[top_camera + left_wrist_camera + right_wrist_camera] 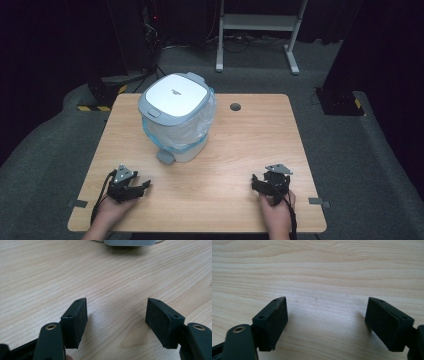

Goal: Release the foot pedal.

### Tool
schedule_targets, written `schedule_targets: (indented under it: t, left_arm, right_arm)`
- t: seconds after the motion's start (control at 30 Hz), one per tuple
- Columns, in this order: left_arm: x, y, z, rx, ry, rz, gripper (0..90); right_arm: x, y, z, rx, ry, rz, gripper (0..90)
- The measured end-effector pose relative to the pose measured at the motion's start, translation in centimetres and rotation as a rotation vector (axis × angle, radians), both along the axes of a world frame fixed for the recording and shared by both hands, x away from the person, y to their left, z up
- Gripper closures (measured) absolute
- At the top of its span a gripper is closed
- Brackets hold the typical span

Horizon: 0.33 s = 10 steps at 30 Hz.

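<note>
High view: lidded bin (176, 116) with plastic liner (202, 131) on wooden counter (240, 145).
Near front edge, left gripper (142, 185) and right gripper (258, 183), both spread, empty, well apart from bin.

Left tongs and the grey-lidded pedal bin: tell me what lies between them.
Nothing: bare light wooden tabletop separates the open left tongs from the white, grey-lidded pedal bin, seen in the high view.

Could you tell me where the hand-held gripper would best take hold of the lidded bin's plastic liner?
Probably the liner where it bulges out below the closed lid, on the bin side facing the right hand-held gripper. Come in level from that side; the loose folds there should pinch easily.
</note>
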<state>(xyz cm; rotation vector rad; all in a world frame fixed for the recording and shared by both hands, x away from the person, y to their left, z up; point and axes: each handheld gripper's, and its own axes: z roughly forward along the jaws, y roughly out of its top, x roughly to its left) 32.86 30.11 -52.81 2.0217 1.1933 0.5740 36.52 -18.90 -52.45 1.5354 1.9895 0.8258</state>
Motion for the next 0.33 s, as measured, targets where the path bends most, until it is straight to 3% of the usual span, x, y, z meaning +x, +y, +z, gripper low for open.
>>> schedule_targets:
  t: [0.33]
  left_arm:
    - [0.07, 0.11, 0.00, -0.014, 0.012, -0.024, 35.1]
  right_arm:
    - [-0.29, 0.21, -0.01, -0.004, -0.006, 0.008, 20.2]
